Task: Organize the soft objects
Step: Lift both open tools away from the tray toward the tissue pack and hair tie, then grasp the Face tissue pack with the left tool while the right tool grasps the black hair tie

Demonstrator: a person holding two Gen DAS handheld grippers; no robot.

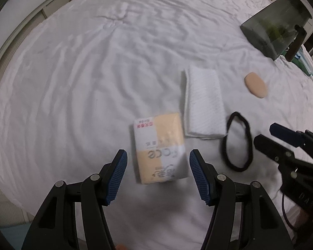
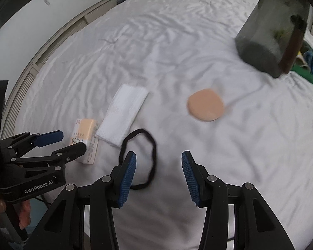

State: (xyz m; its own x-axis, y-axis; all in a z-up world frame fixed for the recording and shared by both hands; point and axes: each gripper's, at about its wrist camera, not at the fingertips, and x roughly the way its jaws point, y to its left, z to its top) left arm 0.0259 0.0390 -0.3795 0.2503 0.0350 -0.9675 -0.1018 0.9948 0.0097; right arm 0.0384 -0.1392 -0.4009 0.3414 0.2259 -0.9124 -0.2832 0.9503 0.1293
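A tissue pack [image 1: 159, 146], white and pale orange, lies on the white sheet; my open left gripper [image 1: 157, 177] straddles its near end without touching. It also shows in the right wrist view [image 2: 86, 139]. A folded white cloth [image 1: 204, 104] [image 2: 123, 114] lies beside it. A black hair band [image 1: 237, 141] [image 2: 138, 158] lies right of the pack; my open right gripper [image 2: 158, 175] hovers over its near right side, and shows in the left wrist view [image 1: 265, 134]. A peach oval puff [image 1: 255, 85] [image 2: 205, 105] lies farther right.
A dark translucent bin [image 1: 276, 28] [image 2: 273, 33] with a brown handle stands at the far right on the wrinkled white sheet [image 1: 94, 83]. Green and blue items [image 2: 308, 62] lie behind it. A pale frame [image 2: 58, 43] runs along the left edge.
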